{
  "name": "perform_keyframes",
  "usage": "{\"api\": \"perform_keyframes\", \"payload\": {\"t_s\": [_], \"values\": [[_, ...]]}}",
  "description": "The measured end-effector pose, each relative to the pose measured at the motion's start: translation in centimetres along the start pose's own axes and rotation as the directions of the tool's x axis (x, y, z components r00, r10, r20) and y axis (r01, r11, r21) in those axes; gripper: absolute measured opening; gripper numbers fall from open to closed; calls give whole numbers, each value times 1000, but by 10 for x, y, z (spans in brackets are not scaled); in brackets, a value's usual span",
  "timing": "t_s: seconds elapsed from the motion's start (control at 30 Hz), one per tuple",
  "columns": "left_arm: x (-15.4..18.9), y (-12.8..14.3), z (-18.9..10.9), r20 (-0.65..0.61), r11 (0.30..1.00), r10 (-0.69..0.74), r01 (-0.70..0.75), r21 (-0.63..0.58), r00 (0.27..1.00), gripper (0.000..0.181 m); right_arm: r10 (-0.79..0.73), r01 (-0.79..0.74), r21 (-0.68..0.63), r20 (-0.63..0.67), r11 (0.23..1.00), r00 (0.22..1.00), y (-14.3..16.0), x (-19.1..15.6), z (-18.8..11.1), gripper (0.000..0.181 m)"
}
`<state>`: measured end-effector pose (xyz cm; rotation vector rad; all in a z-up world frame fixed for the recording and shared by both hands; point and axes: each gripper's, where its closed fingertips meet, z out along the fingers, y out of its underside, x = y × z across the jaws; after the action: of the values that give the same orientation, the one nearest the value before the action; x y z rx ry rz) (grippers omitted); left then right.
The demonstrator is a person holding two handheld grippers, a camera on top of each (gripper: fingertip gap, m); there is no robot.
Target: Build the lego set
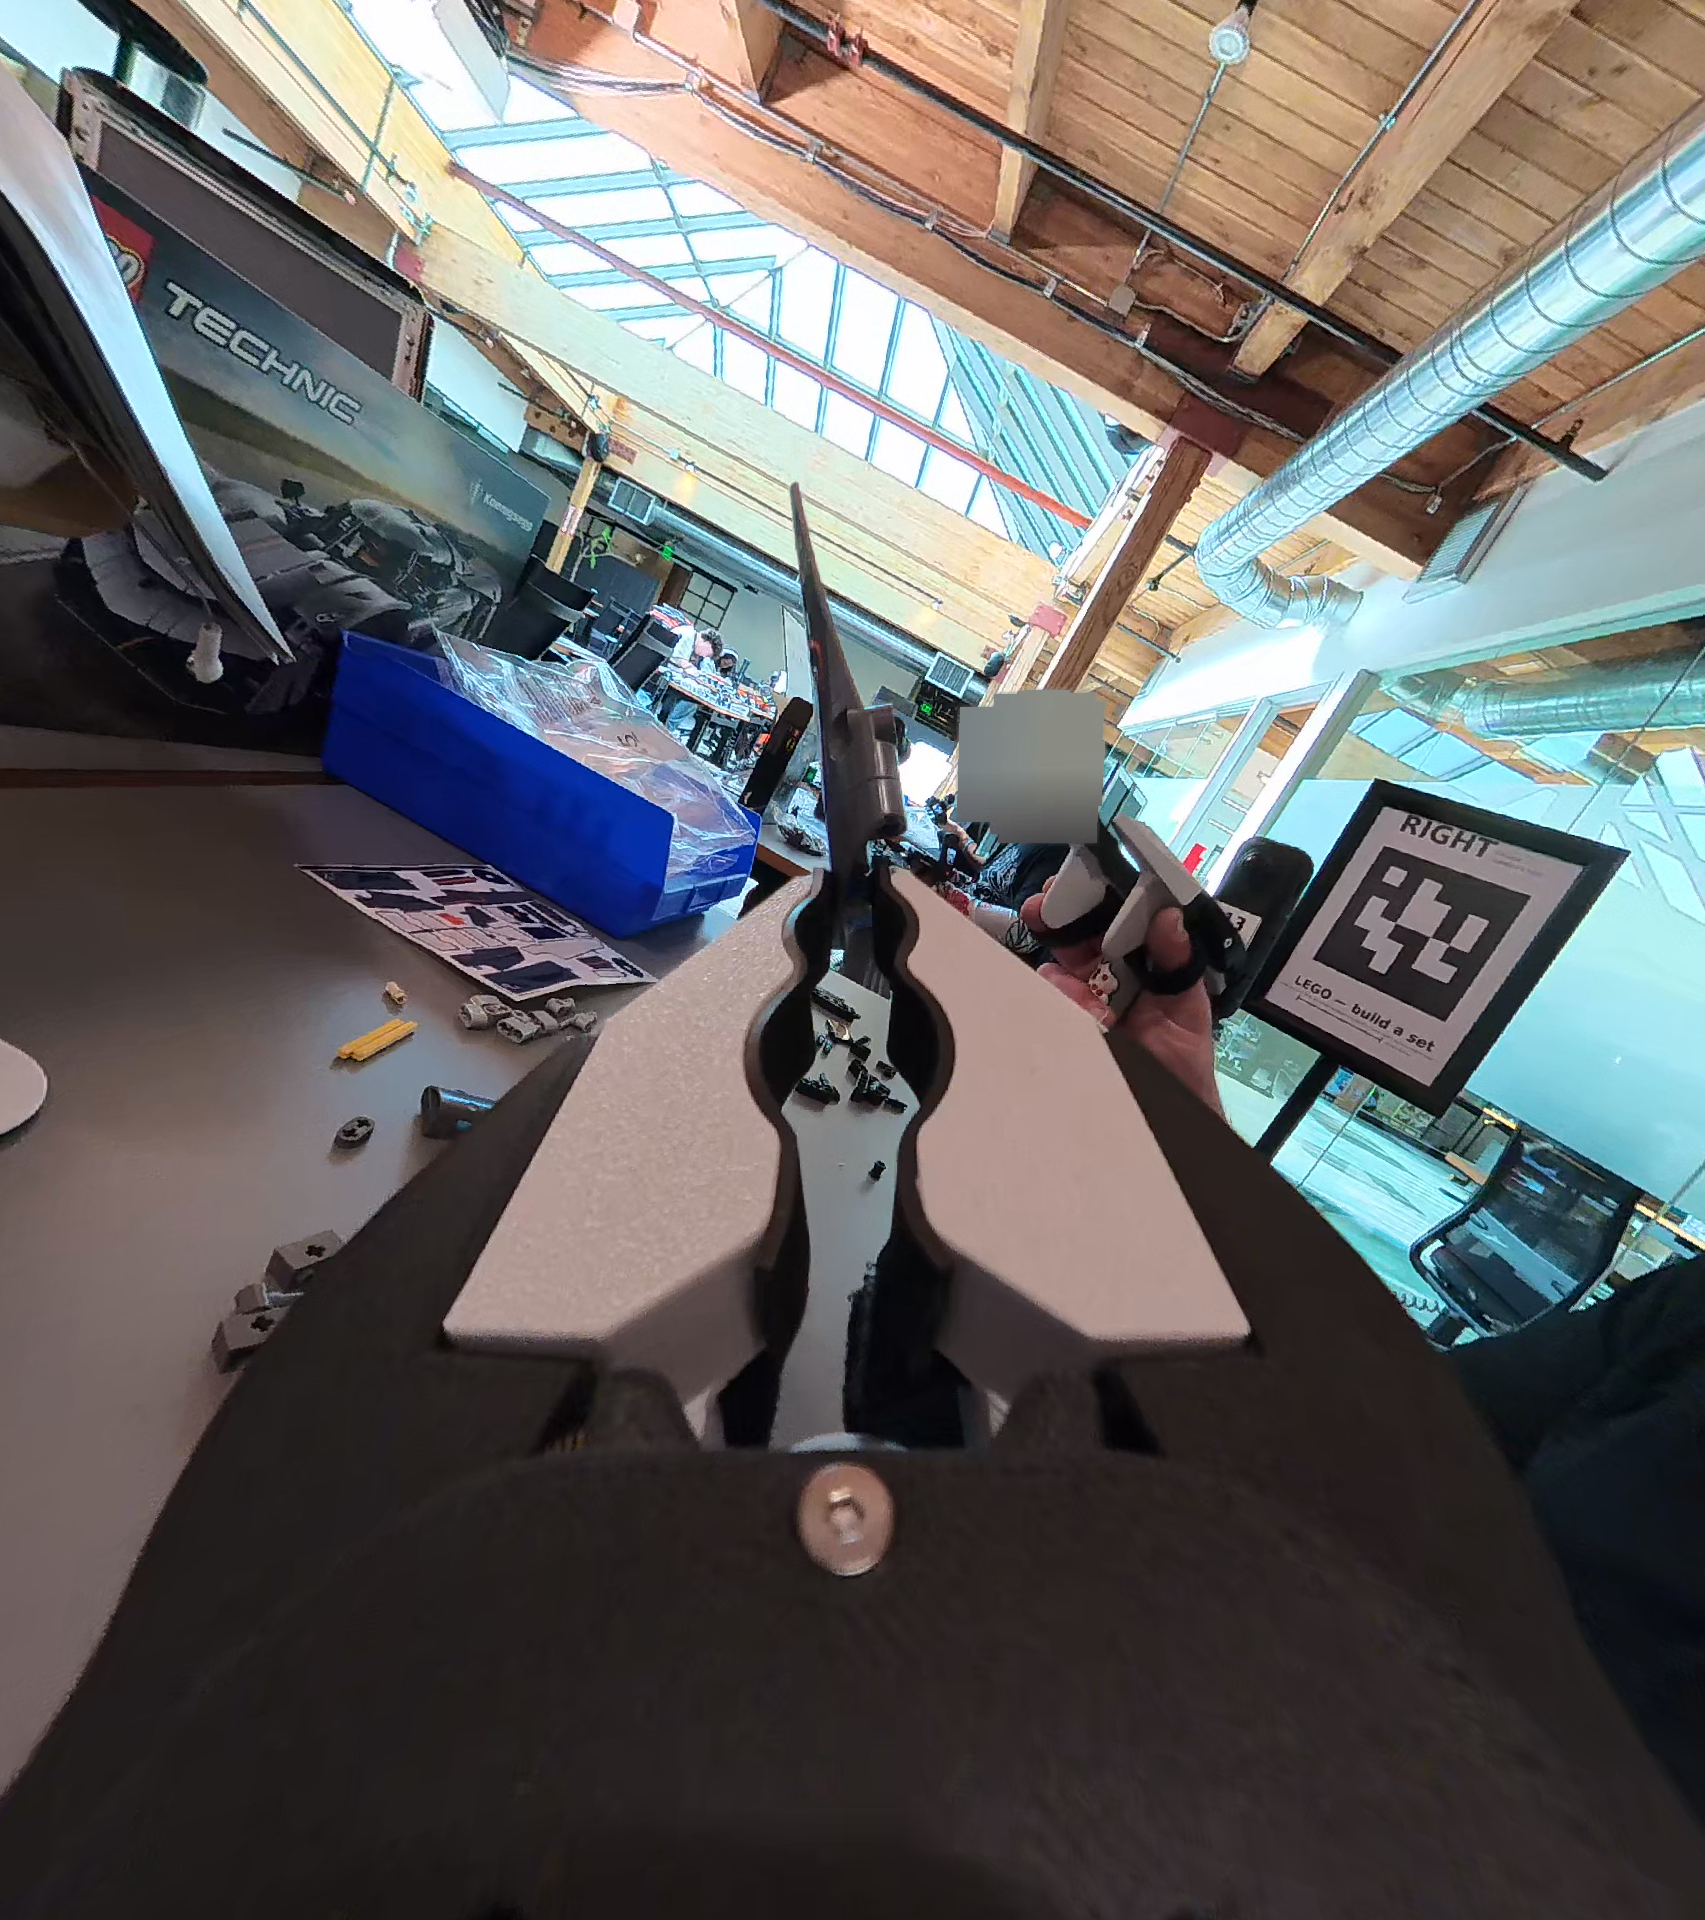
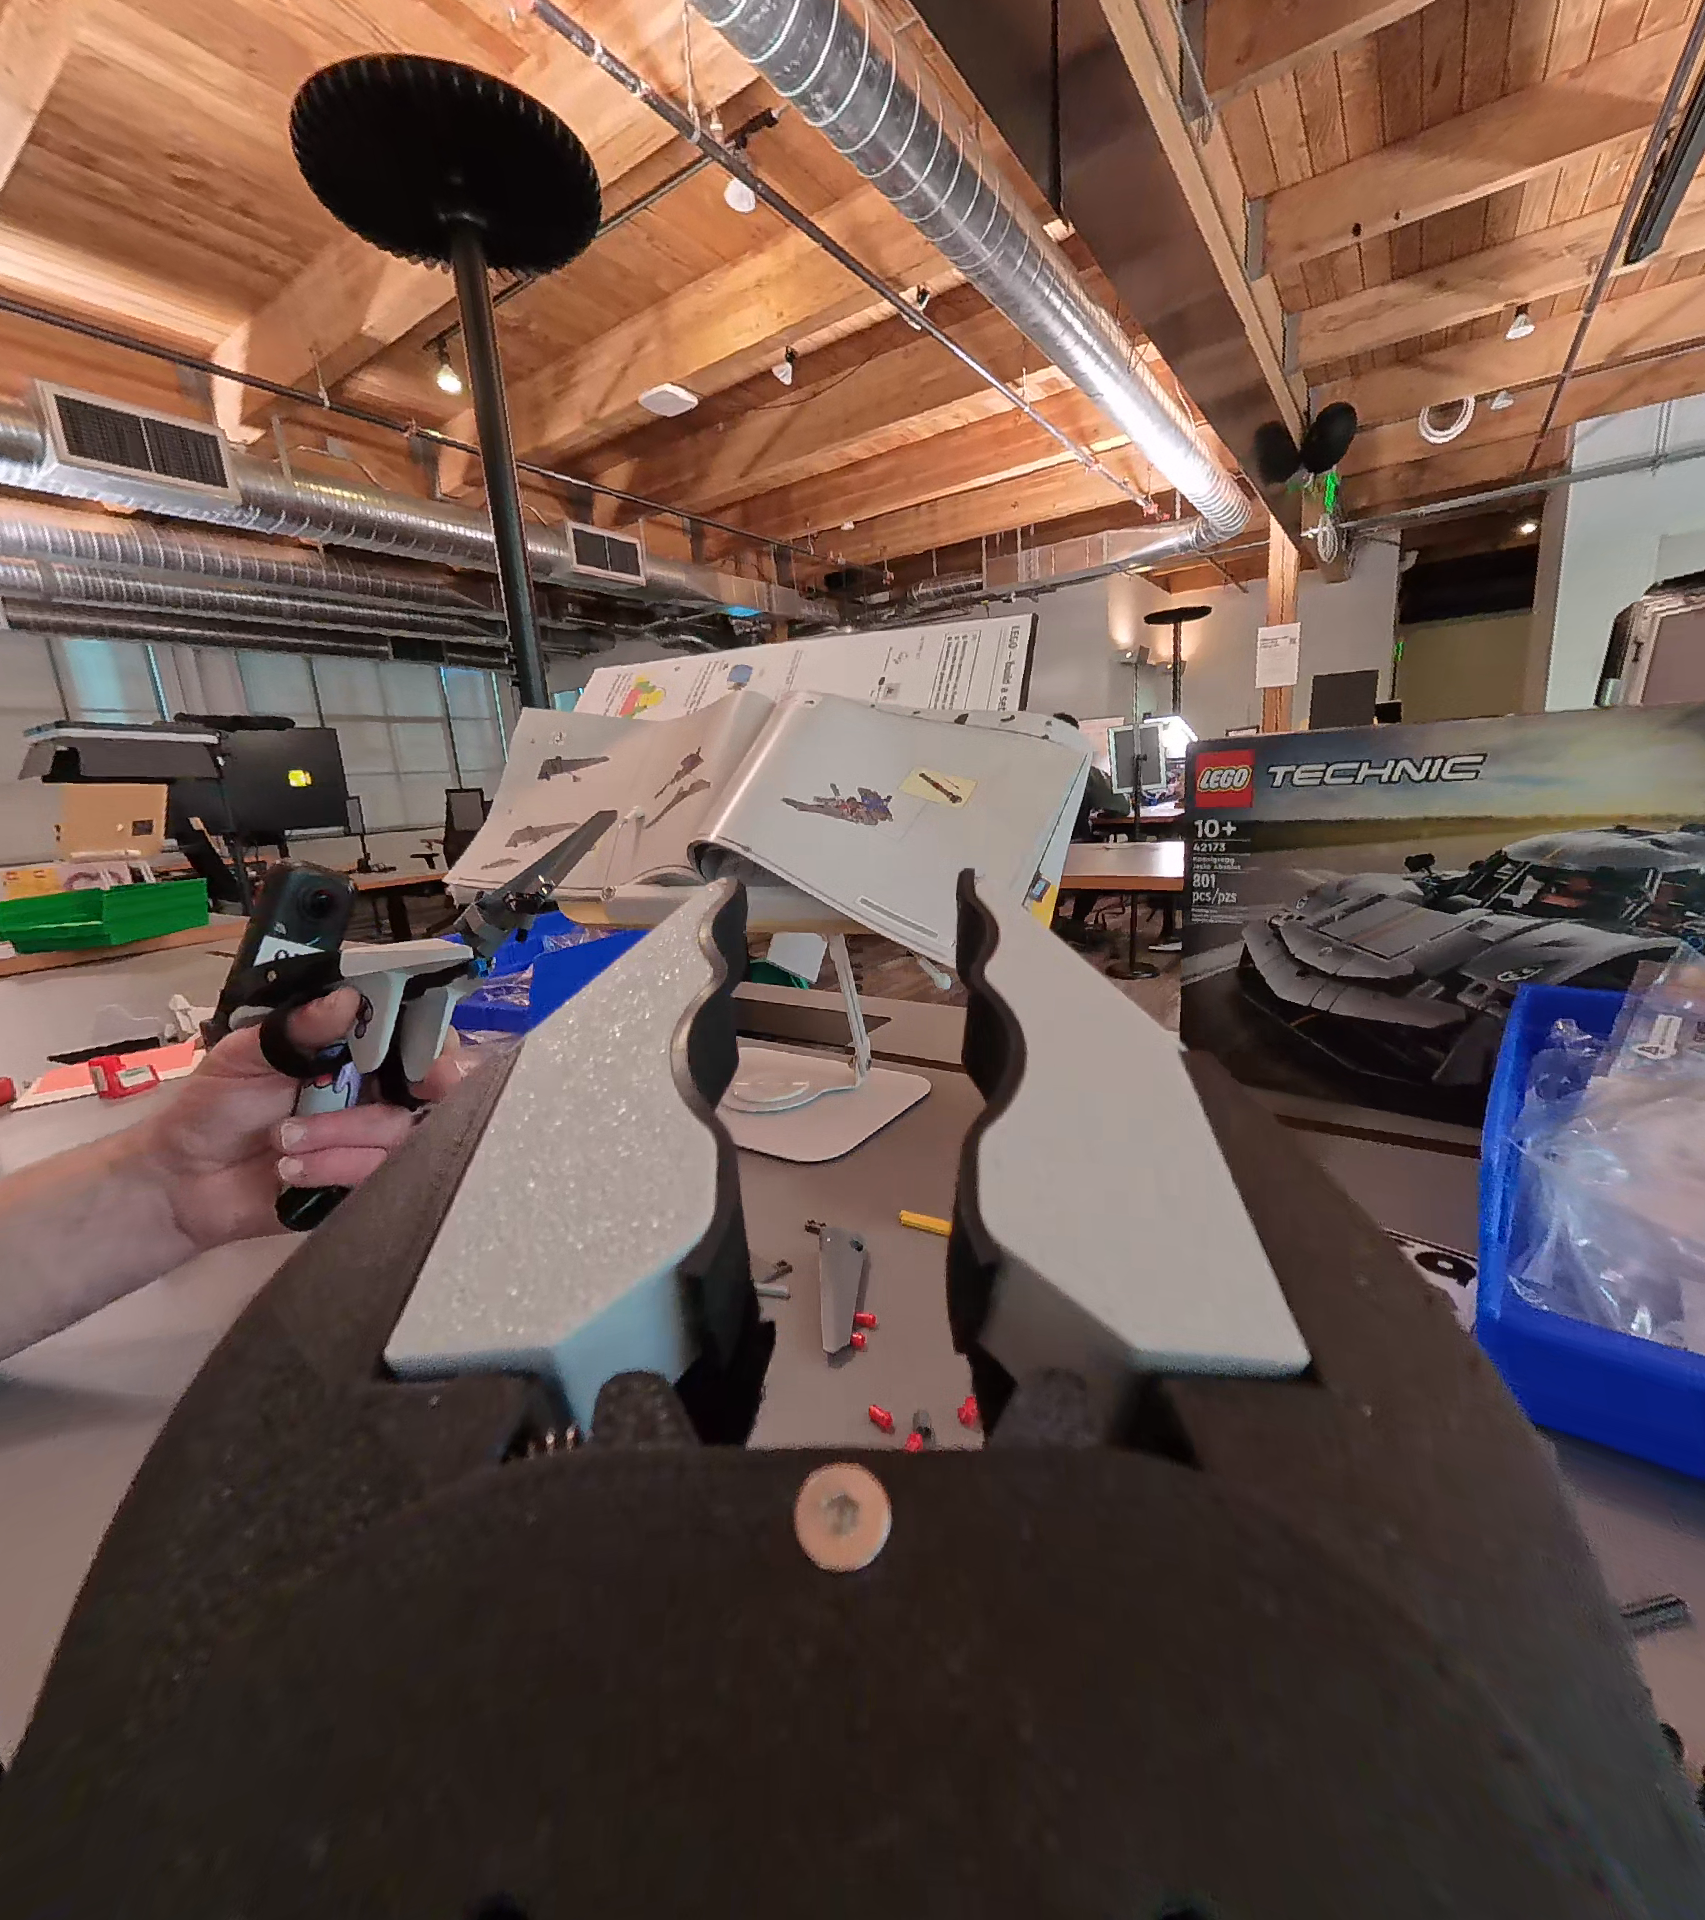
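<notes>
My left gripper is shut on the base of a long dark grey pointed Lego panel with a grey connector on it. It holds the panel upright above the table. It also shows in the right wrist view, held by a hand with the panel slanting up. My right gripper is open and empty above the table; it shows farther off in the left wrist view. Below it lie a grey wedge panel, red pins and a yellow axle.
An open instruction booklet stands on a stand behind. The Lego box and a blue bin of plastic bags are at right. A sticker sheet, yellow axles, grey connectors and black pins lie on the table. Spacing between my two grippers at the tips: around 30 cm.
</notes>
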<state>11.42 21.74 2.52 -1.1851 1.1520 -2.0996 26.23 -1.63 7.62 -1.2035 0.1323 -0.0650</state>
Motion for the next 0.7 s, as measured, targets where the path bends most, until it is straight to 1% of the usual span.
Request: {"api": "perform_keyframes", "payload": {"t_s": [0.27,0.43,0.57,0.7], "values": [[-1,-2,-1,8,1000,2,-2,6,1000,4,-30,30,-47,-14,998,999,20,1,3,38],[-1,-1,-1,9,1000,3,-3,4,1000,4,-31,31,-77,-3,997,1000,41,-5,11,37],[-1,0,0,8,1000,1,-1,-1,1000,4,-55,57,-116,18,992,998,62,-15,21,38],[-2,4,1,7,1000,-4,5,-10,1000,4,-117,120,-185,25,975,993,92,-21,30,38]]}}
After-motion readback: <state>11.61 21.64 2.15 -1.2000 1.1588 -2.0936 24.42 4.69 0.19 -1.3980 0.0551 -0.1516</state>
